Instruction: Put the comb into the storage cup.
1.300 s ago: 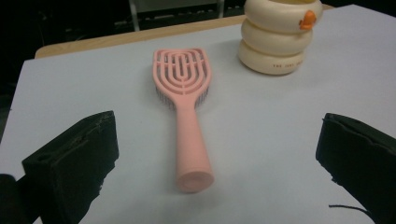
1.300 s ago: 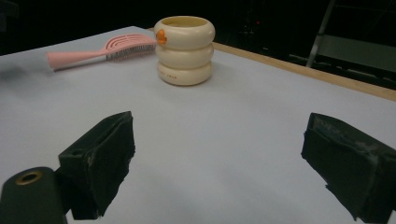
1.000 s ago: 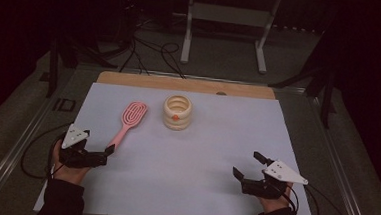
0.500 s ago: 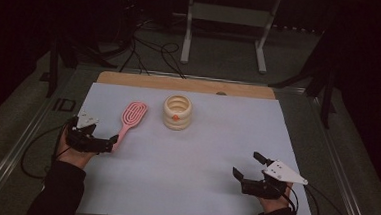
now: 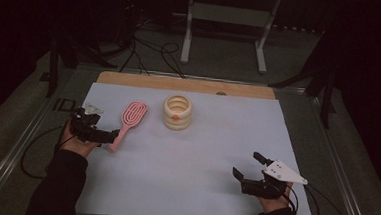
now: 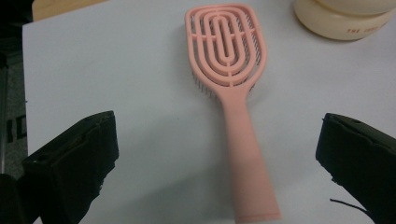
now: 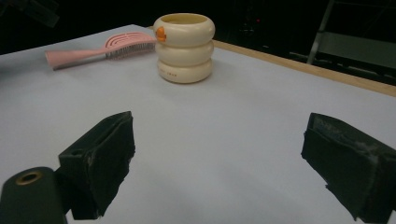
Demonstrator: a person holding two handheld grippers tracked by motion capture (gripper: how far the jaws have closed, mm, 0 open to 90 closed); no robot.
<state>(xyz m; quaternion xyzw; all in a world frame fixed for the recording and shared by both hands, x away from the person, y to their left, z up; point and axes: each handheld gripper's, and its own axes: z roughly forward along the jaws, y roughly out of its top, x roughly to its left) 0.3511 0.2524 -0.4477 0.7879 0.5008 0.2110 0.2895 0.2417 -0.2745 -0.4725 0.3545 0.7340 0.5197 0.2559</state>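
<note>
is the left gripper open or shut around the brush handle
Open. In the left gripper view the left gripper has its jaws spread wide on either side of the pink brush handle, touching nothing; the brush lies flat on the table.

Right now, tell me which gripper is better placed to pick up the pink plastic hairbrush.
Left. The left gripper is open at the pink plastic hairbrush handle, which lies between its jaws; the right gripper sits far across the table.
</note>
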